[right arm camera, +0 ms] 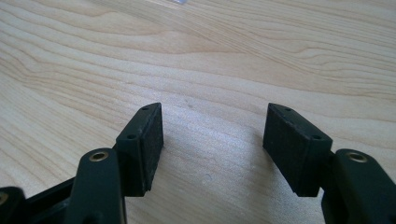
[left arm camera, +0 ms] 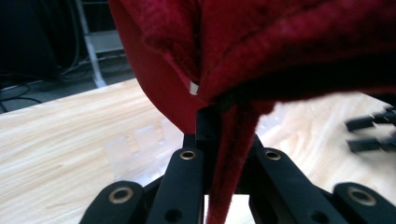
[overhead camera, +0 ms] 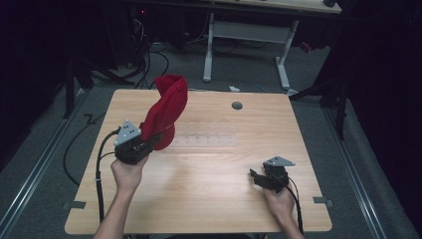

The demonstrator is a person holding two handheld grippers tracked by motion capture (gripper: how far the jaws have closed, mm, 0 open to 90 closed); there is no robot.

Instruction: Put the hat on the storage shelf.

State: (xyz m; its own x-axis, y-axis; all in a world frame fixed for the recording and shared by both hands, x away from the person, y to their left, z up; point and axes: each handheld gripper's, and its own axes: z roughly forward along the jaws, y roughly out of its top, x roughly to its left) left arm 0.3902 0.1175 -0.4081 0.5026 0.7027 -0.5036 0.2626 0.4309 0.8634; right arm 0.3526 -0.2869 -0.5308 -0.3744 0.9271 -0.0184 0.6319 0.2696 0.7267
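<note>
Nearest you, your right hand (overhead camera: 279,201) rests low on the wooden table (overhead camera: 209,199) toward its right front, holding the right gripper (overhead camera: 257,178) just above the surface. In the right gripper view its two black jaws stand wide apart with nothing between them, the bare wood grain showing in the gap.

A little farther out on the left, your left hand (overhead camera: 127,173) holds the left gripper (overhead camera: 155,138) raised off the tabletop, its grey three-cornered plate facing up and its cable trailing back toward the front edge. Its jaws are closed tight on a fold of the red knit hat (overhead camera: 166,107); in the left gripper view the red fabric (left arm camera: 233,154) runs down between the pads and bulges out above them. The hat stands lifted above the table's left middle, twisted upward from the grip.

Just beyond the hat, a clear plastic tray (overhead camera: 206,135) lies flat near the table's centre. Farther back, a round grommet hole (overhead camera: 237,105) sits near the far edge, and past the table a white-legged desk frame (overhead camera: 246,37) stands on the grey floor.
</note>
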